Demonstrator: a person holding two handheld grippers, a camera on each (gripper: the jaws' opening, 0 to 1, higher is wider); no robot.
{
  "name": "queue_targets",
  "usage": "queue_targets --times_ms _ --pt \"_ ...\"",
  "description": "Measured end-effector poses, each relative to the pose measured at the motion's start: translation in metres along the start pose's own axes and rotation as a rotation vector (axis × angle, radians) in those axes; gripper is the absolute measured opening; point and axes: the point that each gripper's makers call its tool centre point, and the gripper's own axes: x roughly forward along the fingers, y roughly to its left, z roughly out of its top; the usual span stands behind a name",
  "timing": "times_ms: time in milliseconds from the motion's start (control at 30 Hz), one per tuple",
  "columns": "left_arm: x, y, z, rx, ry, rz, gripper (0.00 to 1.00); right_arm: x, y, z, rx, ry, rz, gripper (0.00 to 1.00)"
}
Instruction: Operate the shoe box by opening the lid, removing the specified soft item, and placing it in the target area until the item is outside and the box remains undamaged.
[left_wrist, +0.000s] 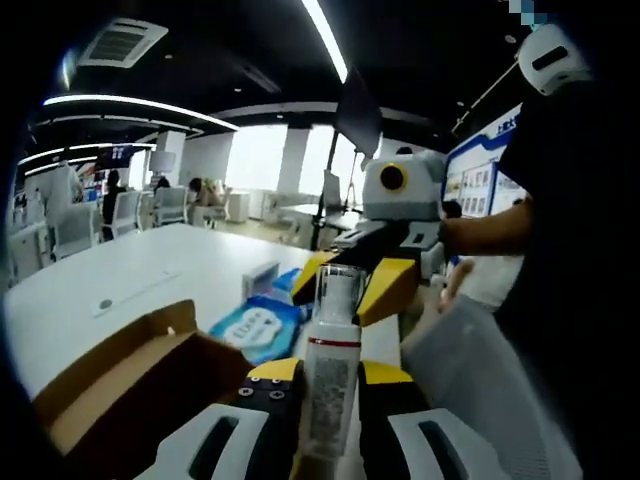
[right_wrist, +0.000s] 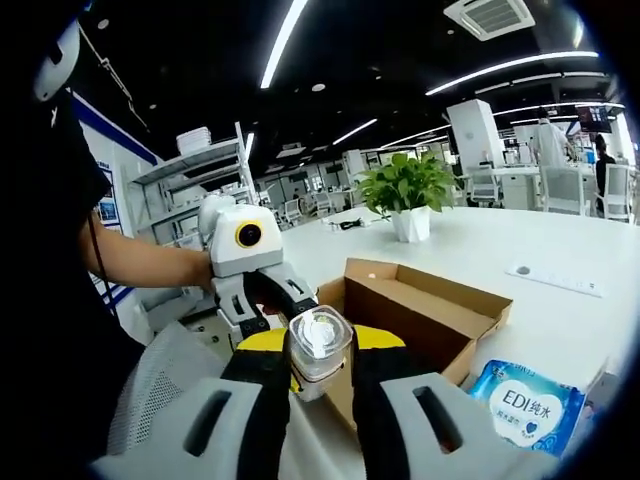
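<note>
A white bottle (left_wrist: 330, 395) with a clear cap (left_wrist: 337, 290) stands between both grippers. My left gripper (left_wrist: 330, 372) is shut on its labelled body. My right gripper (left_wrist: 350, 275) reaches in from the right and is shut on the cap. In the right gripper view the cap (right_wrist: 320, 345) sits end-on between my right gripper's (right_wrist: 320, 352) yellow tips, with the left gripper (right_wrist: 272, 300) just beyond. The brown cardboard shoe box (left_wrist: 130, 370) (right_wrist: 420, 305) lies open on the white table (left_wrist: 150, 265). A blue wet-wipes pack (left_wrist: 255, 328) (right_wrist: 525, 405) lies on the table beside the box.
A grey mesh chair back (left_wrist: 480, 380) (right_wrist: 160, 390) stands close to the table's edge, by the person's arm (left_wrist: 485, 232). A potted plant (right_wrist: 405, 190) stands further back on the table. Desks, chairs and people fill the room behind.
</note>
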Motion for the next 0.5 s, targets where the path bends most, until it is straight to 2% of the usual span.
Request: queue_targets --times_ms 133,500 --pt "-0.001 0.002 0.000 0.038 0.020 0.021 0.28 -0.001 -0.002 0.002 -0.003 -0.003 -0.002 0.19" --pt "-0.009 0.014 0.001 0.045 0.047 0.080 0.41 -0.006 -0.011 0.011 -0.027 -0.005 -0.014 0.19"
